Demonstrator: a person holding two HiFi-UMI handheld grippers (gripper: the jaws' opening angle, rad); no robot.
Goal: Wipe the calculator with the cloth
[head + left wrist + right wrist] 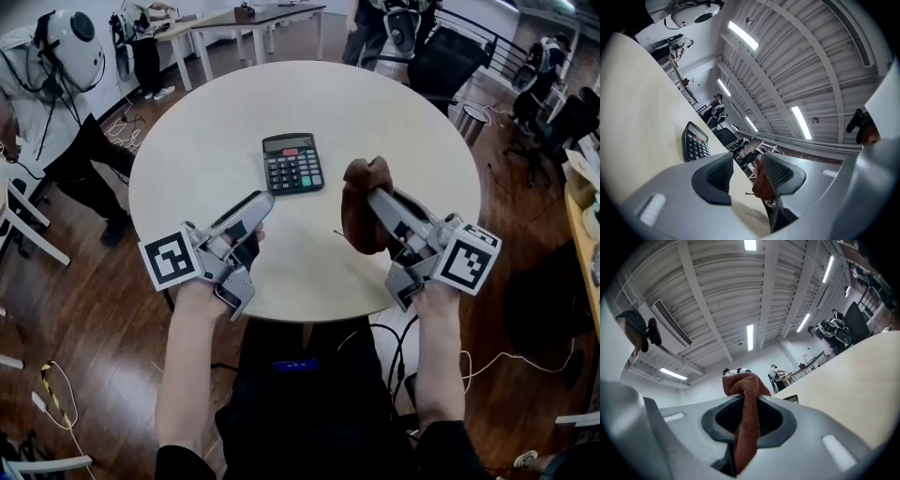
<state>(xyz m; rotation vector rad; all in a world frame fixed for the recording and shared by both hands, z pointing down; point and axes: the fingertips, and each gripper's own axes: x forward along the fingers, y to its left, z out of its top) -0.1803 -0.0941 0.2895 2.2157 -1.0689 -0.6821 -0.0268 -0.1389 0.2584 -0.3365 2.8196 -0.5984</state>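
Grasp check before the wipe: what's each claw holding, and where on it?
Right claw pinches the brown cloth at a bunched fold, a tuft sticking out above. Left claw: open, empty.

A round, pale table (pixel 206 122) stands on a dark wooden floor (pixel 75 309) that reflects the room's light. At the far side, long dark-topped desks (pixel 281 16) on white legs sit against a white wall, and black office chairs (pixel 445 61) cluster at the far right. White cables (pixel 52 380) trail across the floor at the near left. Overhead, the ceiling (pixel 797 51) is white and ribbed, crossed by beams, with bright strip lights (pixel 743 35) in rows and a long slatted vent (pixel 670 322) set into it.
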